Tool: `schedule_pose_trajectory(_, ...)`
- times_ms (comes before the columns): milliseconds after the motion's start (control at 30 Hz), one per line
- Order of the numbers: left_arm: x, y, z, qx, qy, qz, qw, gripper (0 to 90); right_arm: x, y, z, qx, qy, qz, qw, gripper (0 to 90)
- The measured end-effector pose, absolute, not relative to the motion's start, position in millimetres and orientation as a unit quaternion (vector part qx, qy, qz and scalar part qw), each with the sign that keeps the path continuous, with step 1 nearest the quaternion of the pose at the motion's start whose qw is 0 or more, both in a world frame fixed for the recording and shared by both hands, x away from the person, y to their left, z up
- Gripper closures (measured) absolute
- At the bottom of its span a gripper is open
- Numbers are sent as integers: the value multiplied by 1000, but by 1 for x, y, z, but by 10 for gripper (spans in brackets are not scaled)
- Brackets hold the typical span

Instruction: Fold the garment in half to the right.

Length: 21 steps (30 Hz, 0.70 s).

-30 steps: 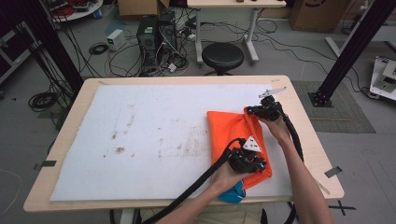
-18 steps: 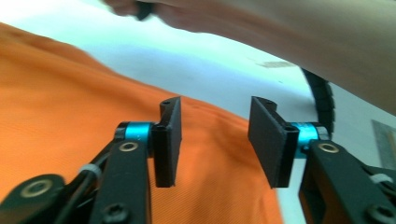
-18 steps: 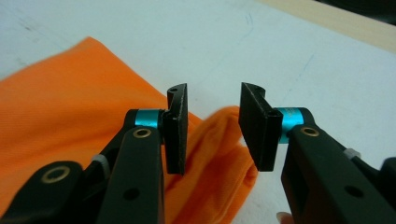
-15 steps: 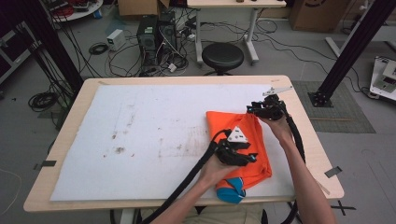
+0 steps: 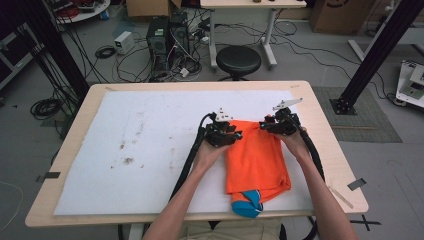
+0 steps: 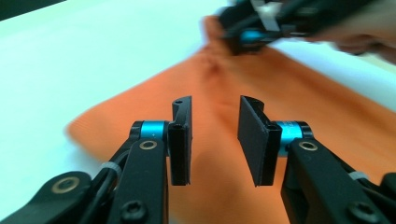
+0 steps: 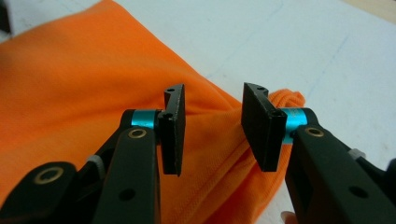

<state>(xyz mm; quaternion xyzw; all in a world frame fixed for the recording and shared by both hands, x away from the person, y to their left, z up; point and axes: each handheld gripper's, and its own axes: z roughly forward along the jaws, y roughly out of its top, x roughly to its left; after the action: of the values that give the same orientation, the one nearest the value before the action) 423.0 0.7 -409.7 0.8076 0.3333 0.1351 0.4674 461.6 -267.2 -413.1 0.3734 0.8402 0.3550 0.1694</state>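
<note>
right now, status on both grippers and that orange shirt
Left gripper and right gripper open, jaws just opened, nothing pinched. Folded orange shirt flat on white mat, both grippers at its far edge. Nothing in the way.

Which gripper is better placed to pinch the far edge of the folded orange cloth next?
Right, probably. The right gripper has open jaws straddling a bunched corner of the folded orange cloth. The left gripper, its jaws having just been closing, hovers open over flat fabric, nothing between them.

A lab: computer towers (image 5: 167, 42), tangled floor cables (image 5: 125, 65), black rig frames (image 5: 380, 50).
</note>
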Motion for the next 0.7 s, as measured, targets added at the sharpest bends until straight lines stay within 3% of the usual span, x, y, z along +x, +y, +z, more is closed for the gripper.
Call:
schedule_pose_trajectory(267,457,-2,-425,805,385,158,422,682,458,-281,-422,386,845,324,180,651)
schedule_pose_trajectory(433,465,2,-440,811,409,144,392,682,455,-291,-431,392,848,313,172,687)
schedule_pose_trajectory(700,463,3,-436,812,411,169,377,674,452,-305,-432,398,849,312,154,730)
